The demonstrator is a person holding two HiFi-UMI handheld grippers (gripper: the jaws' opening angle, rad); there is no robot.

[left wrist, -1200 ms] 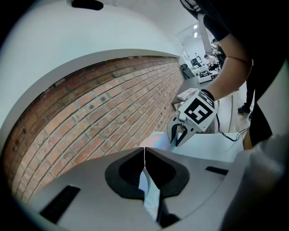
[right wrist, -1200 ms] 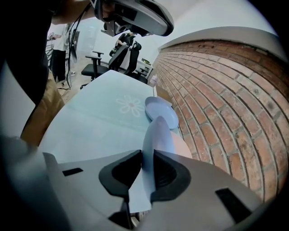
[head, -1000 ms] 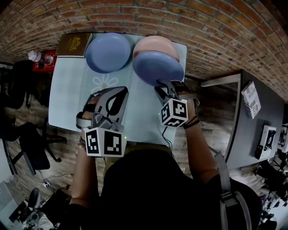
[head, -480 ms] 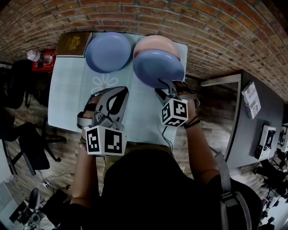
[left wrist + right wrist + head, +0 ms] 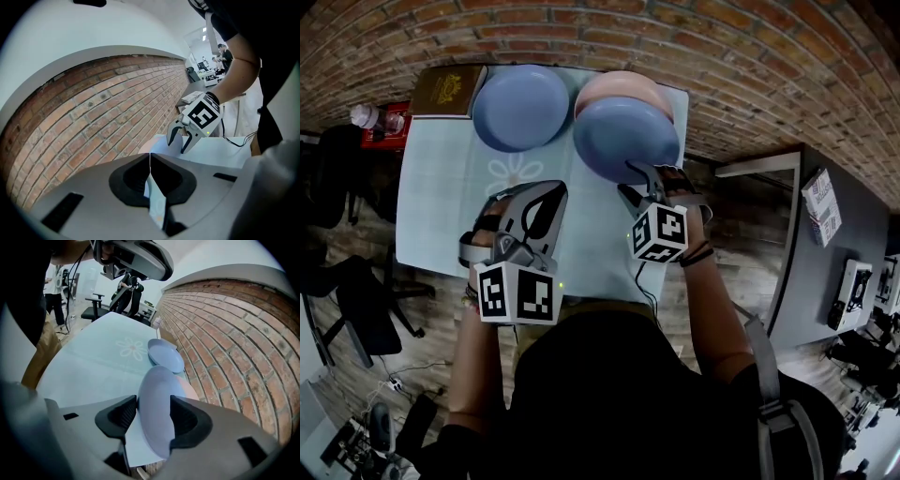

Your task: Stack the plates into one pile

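The plates are seen on a pale blue tablecloth (image 5: 450, 206). One blue plate (image 5: 626, 139) lies on a pink plate (image 5: 623, 84) at the table's 1 o'clock in the head view. A second blue plate (image 5: 520, 106) lies alone at 11 o'clock, just beside them.

No readable writing is found. A brown book (image 5: 447, 89) at 10 o'clock bears a gold emblem whose lettering is too small to make out. Only black-and-white square markers are shown on the gripper cubes. A flower print (image 5: 517, 172) is seen on the cloth.

The near rim of the stacked blue plate is straddled by the right gripper (image 5: 639, 180), whose jaws have just been opening and stand wide with the rim between them. The left gripper (image 5: 546, 202) is held over the cloth at 7 o'clock, its jaws closed together on nothing.

A brick wall (image 5: 722, 56) runs behind the table and a grey desk (image 5: 834, 244) stands at 3 o'clock.

The wide gap around the rim is shown only by the right gripper view (image 5: 153, 416). The meeting jaws of the left gripper (image 5: 150, 164) are shown only by its own view.
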